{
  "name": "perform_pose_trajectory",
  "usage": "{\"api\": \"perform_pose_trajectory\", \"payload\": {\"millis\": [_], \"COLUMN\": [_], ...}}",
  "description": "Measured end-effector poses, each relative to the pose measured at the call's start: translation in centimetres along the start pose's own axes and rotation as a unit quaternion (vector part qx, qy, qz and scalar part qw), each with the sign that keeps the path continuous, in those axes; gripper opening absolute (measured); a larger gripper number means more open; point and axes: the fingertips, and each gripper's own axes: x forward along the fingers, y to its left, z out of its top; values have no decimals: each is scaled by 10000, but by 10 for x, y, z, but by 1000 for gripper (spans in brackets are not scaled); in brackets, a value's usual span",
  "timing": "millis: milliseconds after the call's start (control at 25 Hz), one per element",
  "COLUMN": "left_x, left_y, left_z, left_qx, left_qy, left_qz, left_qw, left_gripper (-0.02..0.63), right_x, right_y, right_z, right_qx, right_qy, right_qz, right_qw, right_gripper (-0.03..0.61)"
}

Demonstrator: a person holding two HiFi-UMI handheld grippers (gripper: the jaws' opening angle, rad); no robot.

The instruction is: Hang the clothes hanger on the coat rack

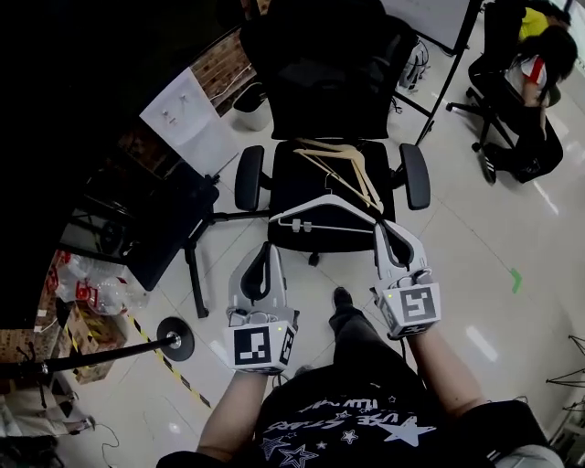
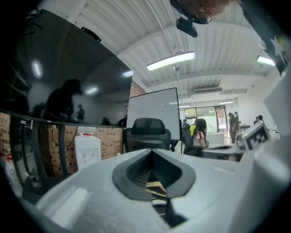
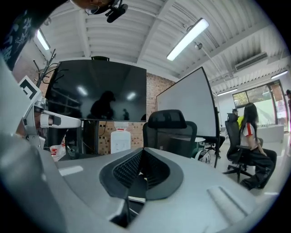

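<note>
Several hangers lie on the seat of a black office chair (image 1: 315, 87). A white hanger (image 1: 315, 219) lies across the seat's front, and wooden hangers (image 1: 343, 164) lie behind it. My right gripper (image 1: 384, 228) is shut with nothing between its jaws, and its tips are beside the white hanger's right end. My left gripper (image 1: 267, 249) is shut too, level, just in front of the seat's left corner. Past the left gripper's (image 2: 153, 182) jaws a wooden hanger (image 2: 157, 186) shows. The coat rack (image 1: 174, 338) stands at the lower left, and its hooks (image 3: 47, 63) show in the right gripper view.
A whiteboard on a stand (image 1: 439, 18) is behind the chair. A seated person (image 1: 535, 82) is on another chair at the upper right. A large dark screen (image 3: 95, 91) and a water dispenser (image 2: 87, 150) are at the left. Bags and a box (image 1: 87, 292) lie on the floor by striped tape.
</note>
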Motion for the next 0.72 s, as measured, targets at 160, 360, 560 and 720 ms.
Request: {"api": "perform_pose_trajectory", "payload": {"millis": [160,360,560,720], "left_x": [45,82,112,138], "left_y": [4,9,16,18], "left_z": [-25,-71,-128,-169], "left_qx": [38,-49,-213,-342], "left_qy": [300,792,1269,1558], "left_qz": [191,408,319,130], "left_qw": [9994,9960,9912,9871], "left_gripper": [5,5,5,5], "right_x": [46,90,113,133], "right_y": [-17,-19,-21,-21], "right_z": [-48,-100,-158,-214], "right_qx": [-84,-368,-231,-242], "right_qy": [594,1173,1786,2315], "right_qz": [627,1208,1299,1372], "right_qw": [9962,9850,9750,9628], "right_gripper": [8,8,46,164]}}
